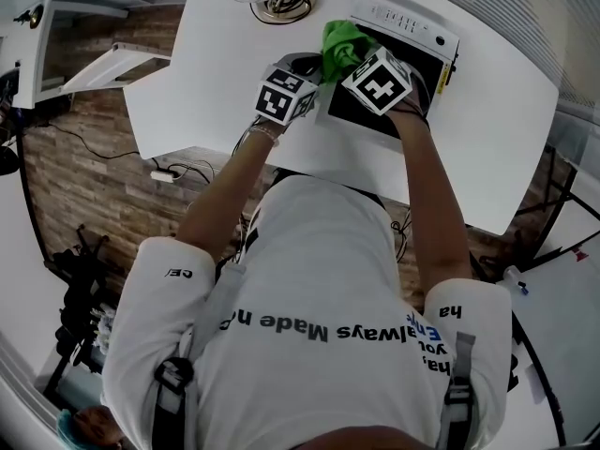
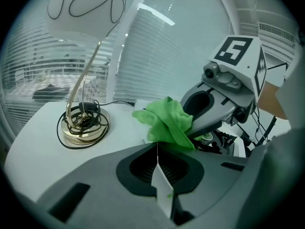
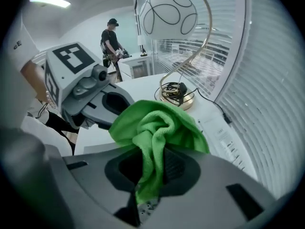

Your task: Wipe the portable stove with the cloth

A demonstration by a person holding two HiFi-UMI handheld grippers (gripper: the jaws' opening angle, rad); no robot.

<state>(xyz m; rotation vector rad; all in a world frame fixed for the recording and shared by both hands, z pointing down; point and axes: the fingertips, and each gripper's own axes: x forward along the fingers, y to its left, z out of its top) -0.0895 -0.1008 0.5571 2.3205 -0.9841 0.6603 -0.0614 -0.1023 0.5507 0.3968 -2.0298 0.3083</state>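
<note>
The white portable stove (image 1: 409,24) with a black top sits at the far side of the white table (image 1: 225,82). A bunched green cloth (image 1: 339,43) hangs over the stove's left end, between both grippers. My right gripper (image 1: 354,56) is shut on the cloth (image 3: 157,125), which spills out over its jaws (image 3: 150,149). My left gripper (image 1: 314,66) faces it from the left. Its jaws (image 2: 157,149) are shut on a thin white label at the edge of the cloth (image 2: 167,123). Each gripper shows in the other's view: the right gripper (image 2: 202,123) and the left gripper (image 3: 116,104).
A lamp with a gold base and coiled black cable (image 1: 281,3) (image 2: 83,123) (image 3: 176,97) stands left of the stove; its white globe shade (image 3: 169,13) hangs above. Window blinds run behind the table. A person (image 3: 112,37) stands far off in the room.
</note>
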